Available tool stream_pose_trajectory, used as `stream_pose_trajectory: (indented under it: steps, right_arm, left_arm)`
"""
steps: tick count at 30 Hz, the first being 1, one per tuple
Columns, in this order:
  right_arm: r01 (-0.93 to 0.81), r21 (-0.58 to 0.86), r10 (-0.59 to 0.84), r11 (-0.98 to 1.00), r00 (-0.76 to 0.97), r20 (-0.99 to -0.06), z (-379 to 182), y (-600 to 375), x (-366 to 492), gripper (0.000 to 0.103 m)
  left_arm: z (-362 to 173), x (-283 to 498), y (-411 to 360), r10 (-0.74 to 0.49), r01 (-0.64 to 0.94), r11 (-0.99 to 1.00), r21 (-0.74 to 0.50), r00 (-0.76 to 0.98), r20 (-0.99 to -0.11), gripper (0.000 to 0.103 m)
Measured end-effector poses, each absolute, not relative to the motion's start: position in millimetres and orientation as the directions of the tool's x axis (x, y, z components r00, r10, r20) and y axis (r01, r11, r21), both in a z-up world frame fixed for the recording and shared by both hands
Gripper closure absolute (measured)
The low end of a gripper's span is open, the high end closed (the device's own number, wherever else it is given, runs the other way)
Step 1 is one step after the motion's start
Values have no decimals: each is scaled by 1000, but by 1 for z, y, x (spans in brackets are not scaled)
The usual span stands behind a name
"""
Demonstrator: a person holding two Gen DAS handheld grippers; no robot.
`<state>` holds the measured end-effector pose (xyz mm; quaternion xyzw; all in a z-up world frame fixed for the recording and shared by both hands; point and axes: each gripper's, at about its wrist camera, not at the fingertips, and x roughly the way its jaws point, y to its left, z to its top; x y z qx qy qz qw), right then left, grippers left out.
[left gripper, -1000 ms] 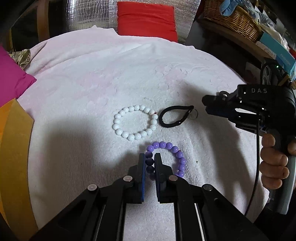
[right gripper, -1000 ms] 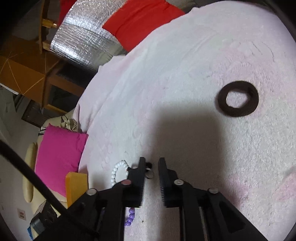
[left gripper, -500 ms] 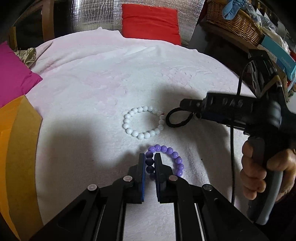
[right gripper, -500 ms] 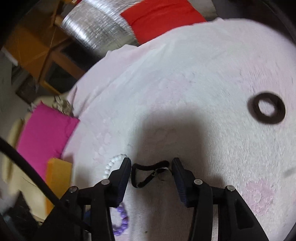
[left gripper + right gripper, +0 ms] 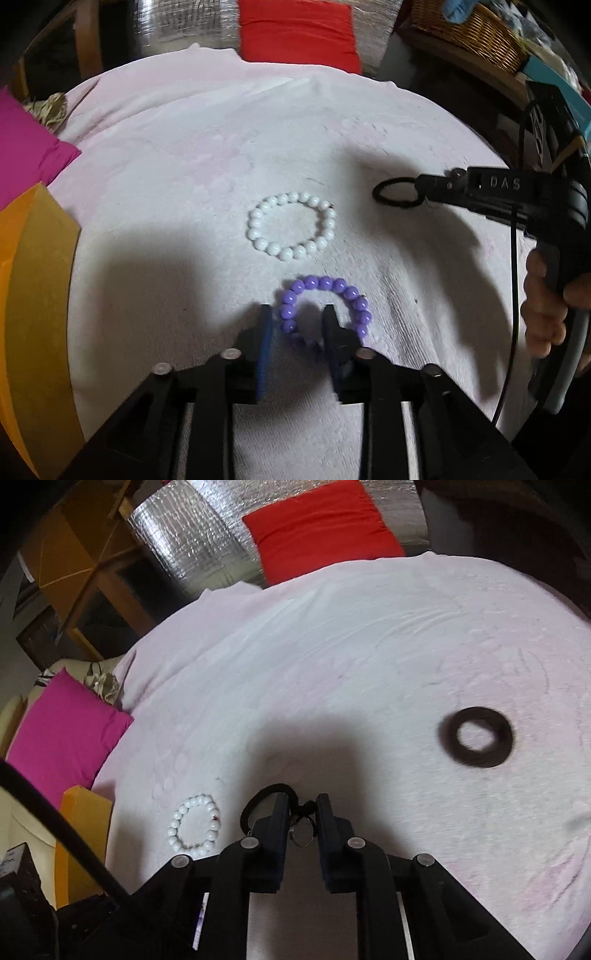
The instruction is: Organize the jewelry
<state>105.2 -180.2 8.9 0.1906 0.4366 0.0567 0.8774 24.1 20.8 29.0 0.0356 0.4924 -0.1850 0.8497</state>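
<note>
A purple bead bracelet (image 5: 317, 283) lies on the pale pink cloth (image 5: 184, 166). My left gripper (image 5: 297, 314) straddles its near side; the jaws are opening and the pads stand clear of the beads. Just beyond it lies a white bead bracelet (image 5: 280, 253), seen too in the right wrist view (image 5: 171, 829). My right gripper (image 5: 303, 801) is shut on a black cord loop (image 5: 255, 805) with a round metal tag. In the left wrist view that loop (image 5: 384, 195) sticks out of the right gripper (image 5: 424, 182), right of the white bracelet. A dark brown hair ring (image 5: 476, 760) lies far right.
A magenta cushion (image 5: 26, 147) and an orange box (image 5: 33, 295) border the cloth on the left. A red cushion (image 5: 299, 33) and silver foil sit at the back, a wicker basket (image 5: 469, 33) at the back right. A person's hand (image 5: 543, 317) grips the right gripper's handle.
My left jaws, shut on the purple bracelet before, have spread and let it go. The right jaws opened around the black cord, then shut on it and drew it slightly away from the white bracelet.
</note>
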Motion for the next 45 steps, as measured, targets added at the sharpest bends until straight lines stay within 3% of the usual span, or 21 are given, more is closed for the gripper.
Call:
stream_pose_trajectory:
  steps: [1,3,4,12,13,17,19,20,36,45]
  right_arm:
    - [69,385,265,920,613,-744,10,-184,104,87]
    - [70,387,267,920,611,-746,11,-189,101,87]
    - [70,387,268,919,609,-746,12,-188,101,87]
    - [65,389,275,919,601,-750,11,-200,92,87]
    - [66,388,274,919,599,-752,11,-201,92,87]
    - [66,389,275,919,598,-753,11,-206,87,87]
    - [64,391,278,918,601,-749,13,-207,86,87]
    - [63,392,278,918,604,-747,14,-207,86,87]
    - [-3,426,322,905,661,-678,30,-205,74,87]
    - [-59,436,356,898,682,-639,38,-190,68,87]
  left_arm:
    - [31,22,21,-291,356,925,-130,447,-846,60]
    - [34,19,20,-298,363,923,-130,458,-837,37]
    - [34,17,18,-296,368,922,-122,465,-834,35]
    - [24,17,-5,-248,402,914,-44,471,-847,34]
    - [23,17,-8,-240,403,915,-33,476,-846,36]
    - [24,20,-5,-233,390,921,-26,495,-837,83]
    - [26,22,-2,-239,369,928,-46,498,-834,85]
    - [27,21,0,-241,359,932,-52,503,-830,94]
    - [66,15,34,-269,254,958,-135,622,-735,94]
    - [82,6,33,-214,213,973,-90,679,-702,94]
